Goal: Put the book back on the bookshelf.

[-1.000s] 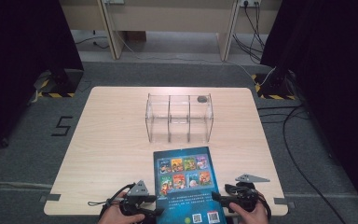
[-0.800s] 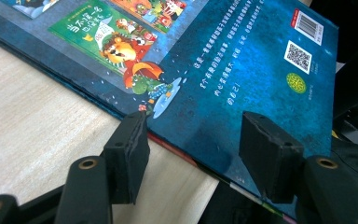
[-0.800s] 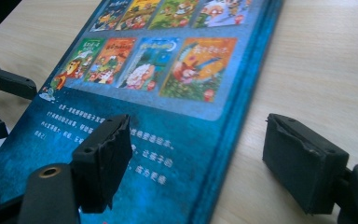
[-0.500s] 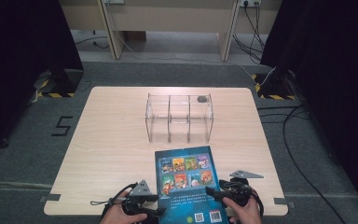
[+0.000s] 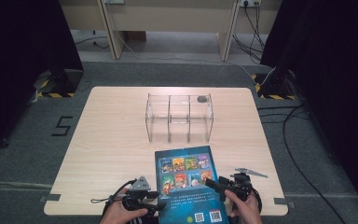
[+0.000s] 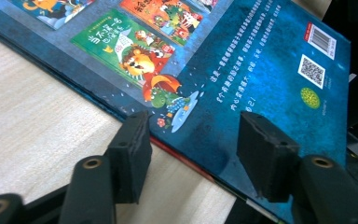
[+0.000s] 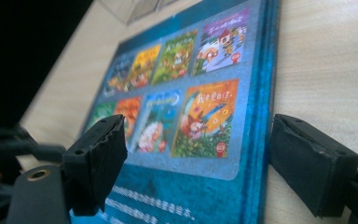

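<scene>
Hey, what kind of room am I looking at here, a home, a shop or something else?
Most likely a lab or recording space, not a home. A bare wooden table stands on grey carpet, black curtains hang at both sides, cables trail over the floor, and yellow-black hazard tape marks a stand's foot.

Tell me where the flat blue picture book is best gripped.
Probably at its long side edges near the table's front. The flat blue picture book lies flat on the pale wooden table, overhanging the front edge, so each claw can come in level from its own side, one jaw above, one below.
</scene>
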A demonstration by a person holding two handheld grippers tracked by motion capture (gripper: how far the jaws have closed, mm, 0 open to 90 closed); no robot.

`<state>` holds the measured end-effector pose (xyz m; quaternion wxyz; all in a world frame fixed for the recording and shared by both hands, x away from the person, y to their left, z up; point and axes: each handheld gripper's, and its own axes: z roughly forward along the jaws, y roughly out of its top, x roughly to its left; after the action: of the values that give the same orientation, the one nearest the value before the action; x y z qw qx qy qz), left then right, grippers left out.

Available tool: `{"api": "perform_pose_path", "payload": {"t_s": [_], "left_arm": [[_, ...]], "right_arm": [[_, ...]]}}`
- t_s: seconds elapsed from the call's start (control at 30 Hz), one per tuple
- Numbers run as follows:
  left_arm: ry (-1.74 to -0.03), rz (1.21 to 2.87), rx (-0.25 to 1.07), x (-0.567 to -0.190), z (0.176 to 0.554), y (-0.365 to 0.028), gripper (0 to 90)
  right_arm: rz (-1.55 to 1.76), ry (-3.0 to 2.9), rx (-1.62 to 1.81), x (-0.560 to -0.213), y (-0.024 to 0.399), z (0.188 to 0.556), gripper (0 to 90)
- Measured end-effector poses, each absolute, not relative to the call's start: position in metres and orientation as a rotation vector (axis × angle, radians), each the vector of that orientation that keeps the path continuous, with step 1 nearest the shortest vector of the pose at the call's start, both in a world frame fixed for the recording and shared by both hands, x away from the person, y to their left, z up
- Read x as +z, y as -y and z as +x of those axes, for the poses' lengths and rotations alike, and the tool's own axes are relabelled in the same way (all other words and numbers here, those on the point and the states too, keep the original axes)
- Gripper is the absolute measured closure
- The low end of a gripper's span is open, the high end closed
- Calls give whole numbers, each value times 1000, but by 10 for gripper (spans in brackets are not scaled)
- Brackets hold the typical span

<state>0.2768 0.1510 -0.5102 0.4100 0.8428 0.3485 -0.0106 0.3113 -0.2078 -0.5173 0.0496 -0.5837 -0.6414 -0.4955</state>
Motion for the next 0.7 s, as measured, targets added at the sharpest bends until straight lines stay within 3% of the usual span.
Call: {"api": "perform_pose_path", "payload": {"t_s": [0.17, 0.2, 0.37, 0.47, 0.7], "left_arm": [[-867, 2123, -2, -511, 275, -149, 471], [-866, 2125, -1, -511, 275, -149, 474], [-873, 2115, -12, -511, 278, -152, 532], [-869, 2119, -2, -511, 277, -152, 528], [-862, 2115, -11, -512, 277, -153, 498]], "right_arm": [[-1775, 1792, -1508, -520, 209, 308, 214], [-1655, 1593, -1459, -530, 204, 305, 336], [-1590, 1671, -1409, -529, 203, 300, 312], [-1532, 1868, -1399, -528, 206, 299, 473], [-1402, 2127, -1438, -520, 202, 296, 471]]}}
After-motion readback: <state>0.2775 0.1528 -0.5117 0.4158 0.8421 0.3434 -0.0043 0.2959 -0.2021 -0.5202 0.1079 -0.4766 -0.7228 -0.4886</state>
